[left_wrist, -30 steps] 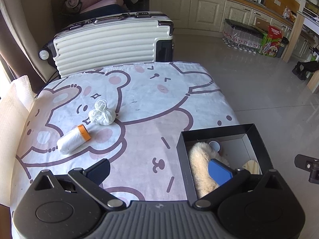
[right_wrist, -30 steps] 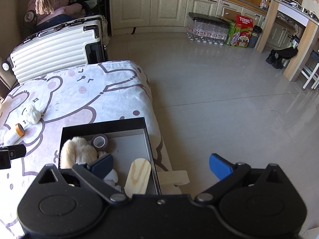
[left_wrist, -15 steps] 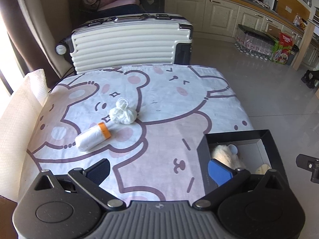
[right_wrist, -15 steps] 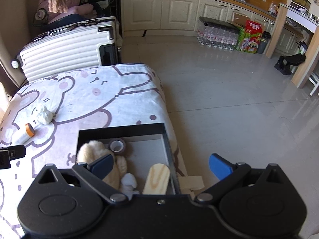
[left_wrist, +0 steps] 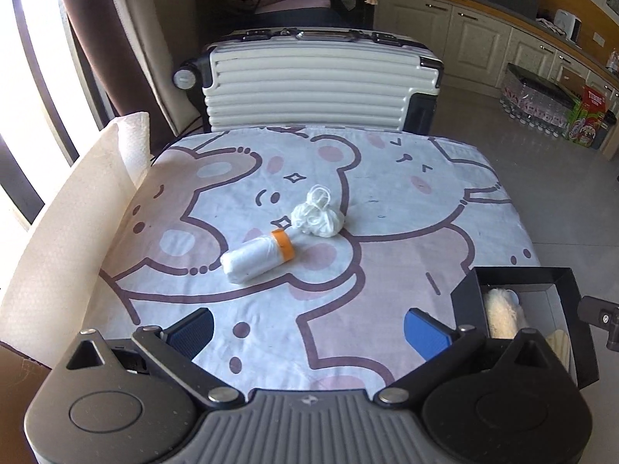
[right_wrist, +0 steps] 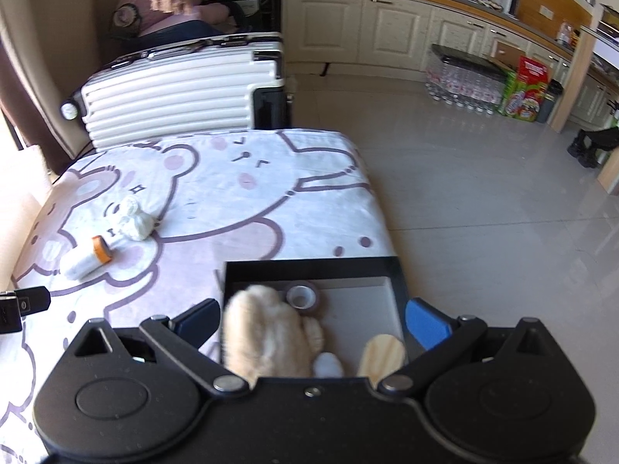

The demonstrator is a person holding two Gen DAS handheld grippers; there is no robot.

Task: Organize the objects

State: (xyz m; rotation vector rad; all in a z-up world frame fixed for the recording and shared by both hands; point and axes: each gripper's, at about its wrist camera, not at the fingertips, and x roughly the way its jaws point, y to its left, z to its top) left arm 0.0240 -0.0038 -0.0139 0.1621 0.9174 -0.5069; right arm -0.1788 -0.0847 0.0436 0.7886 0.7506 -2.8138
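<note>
Near the surface's front edge we hold the left claw and right claw released, empty. Mid-surface, the white roll lies diagonally, orange cap toward the far-right bundle.

Both fisheye views look forward and down along their own fingers, from above the near edge of the desk toward the white suitcase beyond it. The left view faces the cloth's middle. The right view sits further right, close over the black box, somewhat blurred. Both share the cloth, suitcase, box and kitchen cabinets.
</note>
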